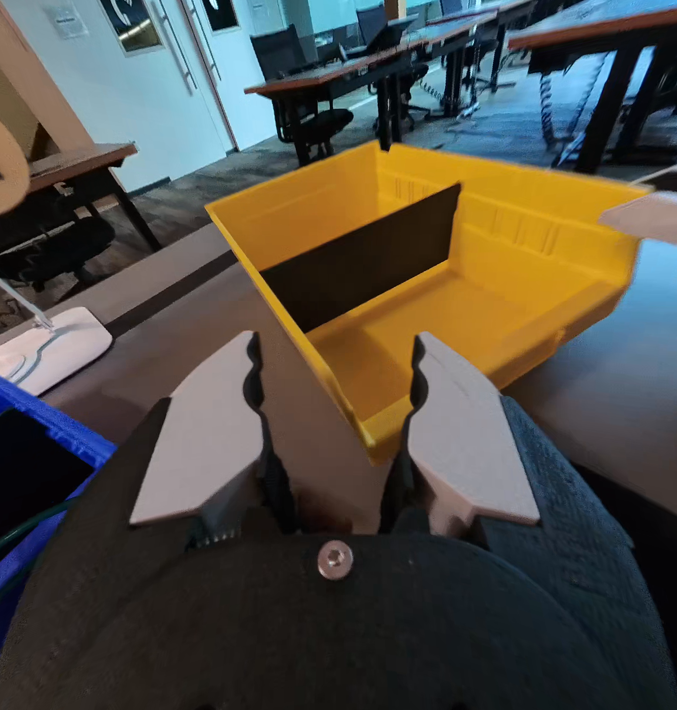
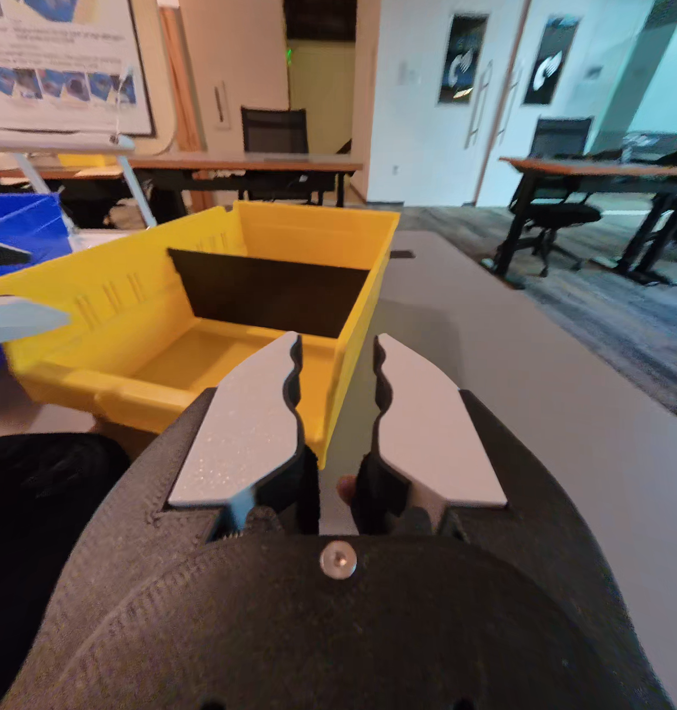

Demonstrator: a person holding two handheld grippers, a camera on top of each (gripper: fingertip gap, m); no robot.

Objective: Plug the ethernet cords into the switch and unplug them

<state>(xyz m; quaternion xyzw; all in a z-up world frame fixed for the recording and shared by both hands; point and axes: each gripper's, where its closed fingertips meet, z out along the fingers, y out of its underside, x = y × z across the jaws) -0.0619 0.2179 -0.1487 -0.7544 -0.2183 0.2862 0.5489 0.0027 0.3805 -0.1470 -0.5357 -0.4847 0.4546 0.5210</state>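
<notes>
No switch or ethernet plug shows clearly in either view. A thin green cable (image 1: 21, 526) runs over a dark object (image 1: 21, 457) in the blue bin (image 1: 60, 422) at lower left; I cannot tell what the dark object is. My left gripper (image 1: 336, 342) is open and empty, above the near left corner of a yellow bin (image 1: 290, 192). My right gripper (image 2: 336, 340) is open with a narrower gap and empty, at the right wall of the yellow bin (image 2: 98, 292). Each gripper's finger shows at the edge of the other's view, the right one (image 1: 644, 219) and the left one (image 2: 21, 319).
The yellow bin has a black divider (image 1: 367, 257) (image 2: 271, 292), and its near compartment holds nothing. It stands on a brown-grey table (image 1: 156, 345) (image 2: 482, 384). A white lamp base (image 1: 48, 345) lies at the left. The blue bin (image 2: 21, 223) is beyond the yellow one. Desks and chairs stand behind.
</notes>
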